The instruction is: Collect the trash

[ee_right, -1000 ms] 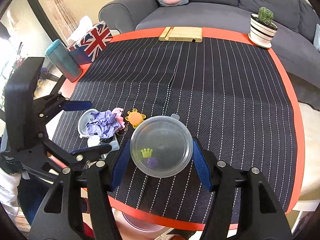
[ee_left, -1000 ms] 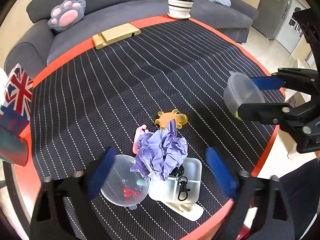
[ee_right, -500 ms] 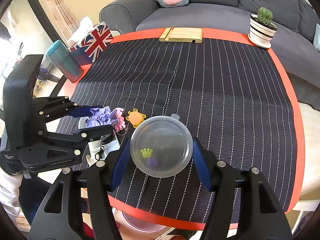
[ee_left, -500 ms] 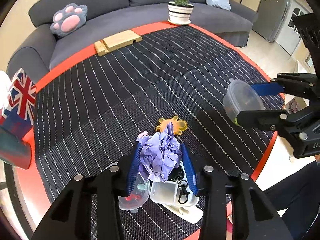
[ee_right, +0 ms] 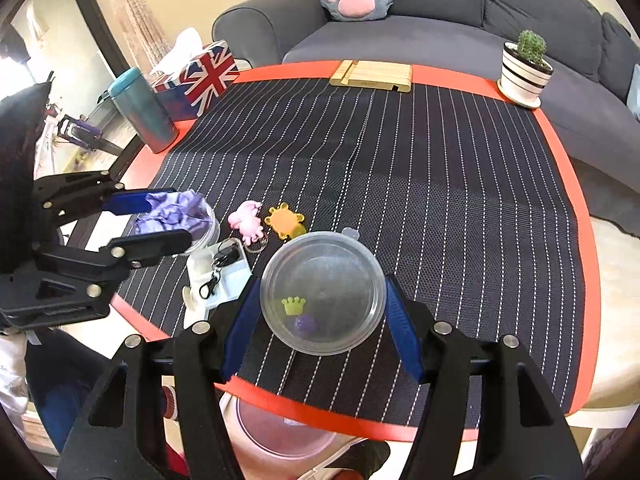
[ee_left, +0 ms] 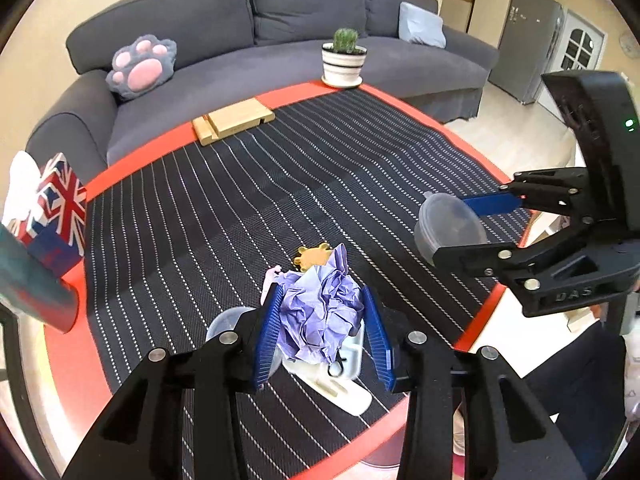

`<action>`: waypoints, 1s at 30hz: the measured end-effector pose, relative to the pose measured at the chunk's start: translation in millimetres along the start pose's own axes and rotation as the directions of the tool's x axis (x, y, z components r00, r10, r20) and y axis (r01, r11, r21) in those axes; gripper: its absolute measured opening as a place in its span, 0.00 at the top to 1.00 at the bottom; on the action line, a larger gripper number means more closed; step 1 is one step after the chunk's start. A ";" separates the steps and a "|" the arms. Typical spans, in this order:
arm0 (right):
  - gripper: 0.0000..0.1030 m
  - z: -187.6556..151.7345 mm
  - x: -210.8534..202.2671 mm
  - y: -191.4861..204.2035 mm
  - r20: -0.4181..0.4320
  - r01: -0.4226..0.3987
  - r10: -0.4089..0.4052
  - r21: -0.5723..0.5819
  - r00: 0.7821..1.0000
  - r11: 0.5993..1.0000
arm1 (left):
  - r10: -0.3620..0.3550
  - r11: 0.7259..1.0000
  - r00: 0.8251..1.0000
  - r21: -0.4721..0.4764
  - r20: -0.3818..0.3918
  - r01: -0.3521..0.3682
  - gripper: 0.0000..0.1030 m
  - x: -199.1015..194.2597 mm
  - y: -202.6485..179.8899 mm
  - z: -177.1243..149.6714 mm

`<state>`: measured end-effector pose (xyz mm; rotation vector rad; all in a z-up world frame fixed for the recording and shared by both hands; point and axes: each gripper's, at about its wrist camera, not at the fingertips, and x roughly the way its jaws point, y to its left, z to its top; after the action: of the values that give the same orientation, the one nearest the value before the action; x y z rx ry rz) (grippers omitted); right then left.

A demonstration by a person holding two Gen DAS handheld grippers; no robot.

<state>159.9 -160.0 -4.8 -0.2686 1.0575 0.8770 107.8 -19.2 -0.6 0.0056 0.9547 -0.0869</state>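
Grey sofa (ee_left: pixel 280 12) behind, striped black mat on the red bench (ee_left: pixel 132 168) up front. Left claw (ee_left: pixel 322 330) is clamped on the crumpled purple paper (ee_left: pixel 320 312), held above a white divided tray (ee_right: pixel 224 276) near the front edge. Right claw (ee_right: pixel 320 316) grips a clear round container (ee_right: pixel 324 288) with a yellow crown (ee_right: pixel 294 305) inside
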 end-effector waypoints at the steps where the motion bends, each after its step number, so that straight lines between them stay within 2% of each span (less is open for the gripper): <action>1: 0.41 -1.5 -2.3 1.9 0.004 0.001 -0.001 -0.005 1.000 1.000 | 0.001 1.000 1.000 0.002 0.009 -0.001 0.61 -4.1 -1.7 -1.7; 9: 0.41 -28.9 -33.1 23.3 0.057 -0.012 0.015 -0.055 0.998 0.998 | -0.023 1.000 0.996 0.014 0.091 0.022 0.61 -39.0 -15.7 -23.4; 16: 0.41 -58.4 -57.8 43.3 0.097 -0.034 0.044 -0.094 0.994 0.995 | -0.043 0.999 0.993 0.019 0.113 0.041 0.61 -49.1 -28.6 -48.8; 23: 0.41 -81.2 -62.4 54.7 0.084 -0.038 0.048 -0.111 0.995 0.993 | -0.065 0.998 0.990 0.028 0.127 0.062 0.61 -54.1 -45.2 -80.2; 30: 0.41 -117.4 -60.5 71.8 0.061 -0.084 0.091 -0.108 0.994 0.991 | -0.081 0.997 0.987 0.024 0.139 0.078 0.61 -54.8 -53.0 -104.0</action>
<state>19.1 -212.1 2.8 -0.2813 0.9692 1.0159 -12.5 -63.6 -14.2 -0.0212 0.8142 -0.1675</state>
